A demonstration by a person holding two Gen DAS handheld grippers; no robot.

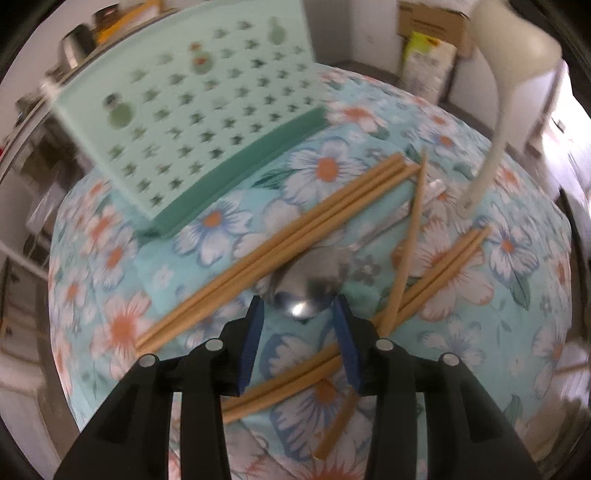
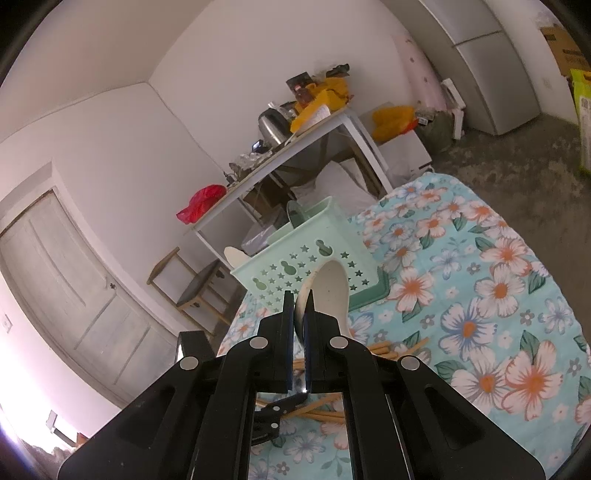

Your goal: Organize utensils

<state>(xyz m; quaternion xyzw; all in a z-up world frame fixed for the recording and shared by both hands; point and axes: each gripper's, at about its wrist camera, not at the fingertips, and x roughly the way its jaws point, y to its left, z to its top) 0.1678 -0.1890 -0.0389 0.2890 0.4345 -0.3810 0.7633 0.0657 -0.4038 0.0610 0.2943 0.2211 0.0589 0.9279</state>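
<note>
My left gripper is open just above the bowl of a metal spoon that lies on the floral tablecloth among several wooden chopsticks. My right gripper is shut on a white ladle, holding it in the air by the rim of its bowl; the ladle also shows in the left wrist view, hanging handle-down. A mint green utensil basket with star holes stands at the table's far left; it also shows in the right wrist view.
More chopsticks lie crossed at the right of the spoon and under my left gripper. Beyond the table stand a cluttered white side table, a small stool, a fridge and cardboard boxes.
</note>
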